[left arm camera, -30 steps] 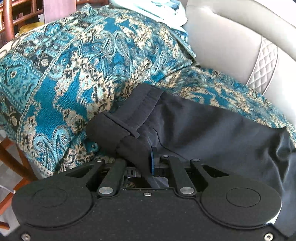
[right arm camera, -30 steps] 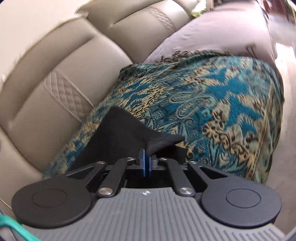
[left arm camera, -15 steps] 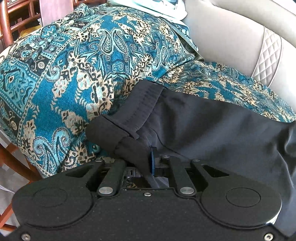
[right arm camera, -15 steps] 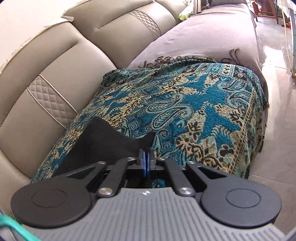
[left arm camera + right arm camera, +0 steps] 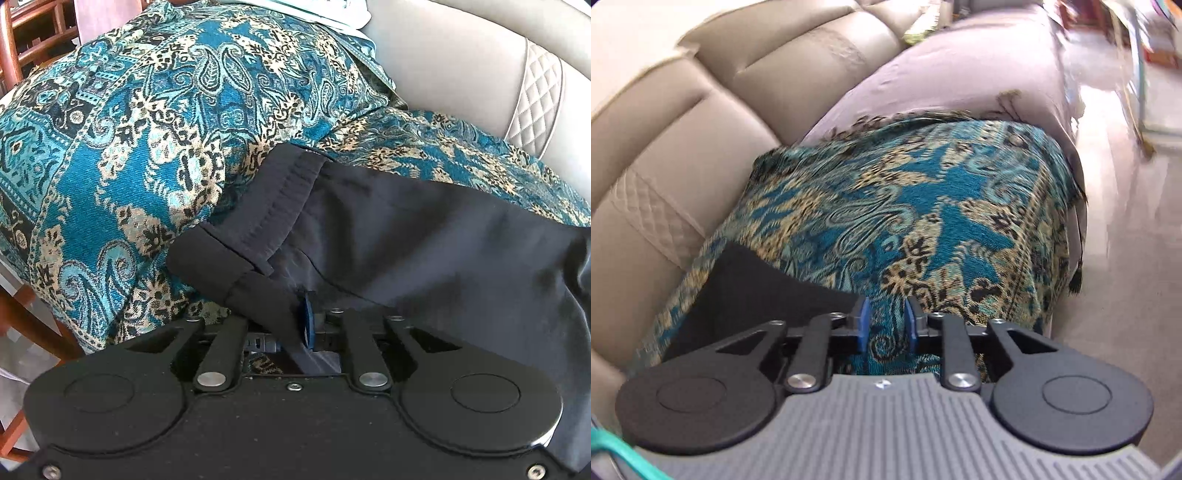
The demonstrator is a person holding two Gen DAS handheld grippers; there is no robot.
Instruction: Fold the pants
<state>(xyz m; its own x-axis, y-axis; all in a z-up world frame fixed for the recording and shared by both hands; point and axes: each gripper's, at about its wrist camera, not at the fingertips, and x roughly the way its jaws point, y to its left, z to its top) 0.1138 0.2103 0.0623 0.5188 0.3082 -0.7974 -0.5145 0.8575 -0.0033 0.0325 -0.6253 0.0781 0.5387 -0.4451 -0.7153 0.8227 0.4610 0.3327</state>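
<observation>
Black pants (image 5: 424, 240) lie across a teal paisley throw (image 5: 147, 129) on a sofa, their elastic waistband (image 5: 284, 199) toward the left. My left gripper (image 5: 299, 325) has a fold of waistband cloth between its blue pads; its jaws are opening slightly, though the cloth still looks pinched. In the right wrist view, a corner of the pants (image 5: 750, 288) lies flat on the throw (image 5: 923, 206), just left of my right gripper (image 5: 885, 325). Its jaws are opening, and only the throw shows between the blue pads.
The beige leather sofa back (image 5: 683, 122) rises behind the throw. A lilac cover (image 5: 960, 62) lies on the far seat. Shiny floor (image 5: 1126, 221) drops away to the right. A wooden chair (image 5: 14, 44) stands at the far left, and pale cloth (image 5: 332, 11) lies on the armrest.
My right gripper has let go of the pants corner and its pads now stand apart; the corner lies flat on the throw. The left gripper still has the waistband fold.
</observation>
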